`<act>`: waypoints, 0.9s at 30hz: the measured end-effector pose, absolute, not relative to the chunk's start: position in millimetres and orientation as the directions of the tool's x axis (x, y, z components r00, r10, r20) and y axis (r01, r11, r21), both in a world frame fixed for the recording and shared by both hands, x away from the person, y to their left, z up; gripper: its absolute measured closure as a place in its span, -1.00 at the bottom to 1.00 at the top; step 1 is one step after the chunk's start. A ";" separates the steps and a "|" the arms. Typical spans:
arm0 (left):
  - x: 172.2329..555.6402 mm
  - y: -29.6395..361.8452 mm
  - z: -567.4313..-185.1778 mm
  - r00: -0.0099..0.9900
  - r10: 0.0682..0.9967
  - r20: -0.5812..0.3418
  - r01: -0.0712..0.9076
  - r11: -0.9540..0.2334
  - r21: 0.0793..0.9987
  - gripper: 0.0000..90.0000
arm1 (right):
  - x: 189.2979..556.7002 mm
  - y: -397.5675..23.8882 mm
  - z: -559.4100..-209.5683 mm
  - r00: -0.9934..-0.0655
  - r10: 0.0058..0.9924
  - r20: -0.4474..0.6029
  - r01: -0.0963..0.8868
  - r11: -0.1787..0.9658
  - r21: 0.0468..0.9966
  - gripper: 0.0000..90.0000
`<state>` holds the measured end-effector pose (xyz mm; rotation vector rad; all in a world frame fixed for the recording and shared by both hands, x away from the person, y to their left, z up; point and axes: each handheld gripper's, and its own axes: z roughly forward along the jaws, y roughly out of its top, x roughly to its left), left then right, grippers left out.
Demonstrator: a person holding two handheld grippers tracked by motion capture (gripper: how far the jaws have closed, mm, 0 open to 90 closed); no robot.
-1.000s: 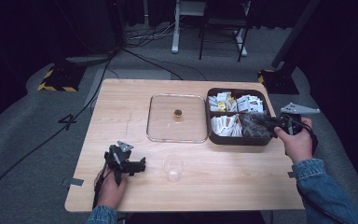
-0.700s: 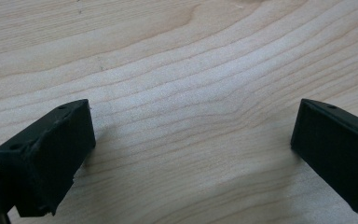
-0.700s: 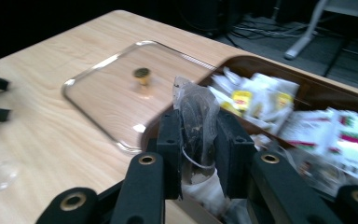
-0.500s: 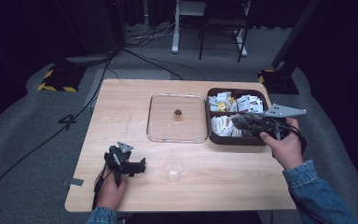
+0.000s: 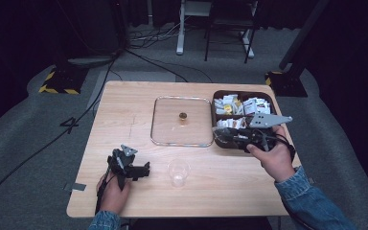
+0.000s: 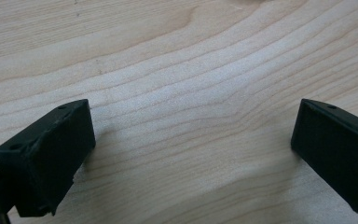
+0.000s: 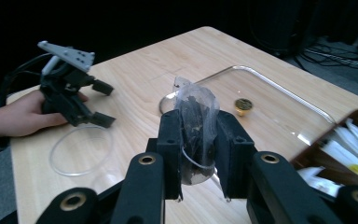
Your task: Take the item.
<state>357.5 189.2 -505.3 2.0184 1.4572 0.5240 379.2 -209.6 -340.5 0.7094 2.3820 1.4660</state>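
— Jaws first: how do they stand on the right gripper?

— Clamped on a clear tea bag, dark leaves showing through the mesh. In the right gripper view the bag stands upright between the two black pads, its top poking above them.

— And where is that gripper over the table?

— In the high view the right gripper lies at the front left corner of the brown box, tips pointing left toward the glass tray, with the right hand behind it. Whether the bag touches the box edge, I cannot tell.

— What's in the box?

— Small white and yellow packets, piled loosely.

— The tray?

— Flat and clear, with one small gold-coloured thing near its middle.

— The left gripper?

— Down on the wood near the front edge, held by the left hand. Its own view shows the two pads wide apart, bare wood grain between them, nothing gripped.

— Anything between the two grippers?

— A clear plastic cup, upright, just right of the left gripper and well apart from the tea bag.
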 end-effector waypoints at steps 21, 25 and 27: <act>362.2 187.7 -505.4 0.325 0.945 -0.026 0.713 -0.227 0.664 -1.00 | 362.6 -150.3 -347.4 -0.916 0.394 0.071 0.243 0.405 0.882 0.64; 362.3 187.7 -505.4 0.326 0.945 -0.026 0.713 -0.227 0.664 -1.00 | 360.4 -139.1 -350.9 -0.928 0.365 0.075 0.233 0.410 0.882 0.64; 362.3 187.7 -505.4 0.326 0.945 -0.026 0.712 -0.227 0.664 -1.00 | 358.9 -133.5 -352.9 -0.933 0.350 0.082 0.231 0.410 0.882 0.64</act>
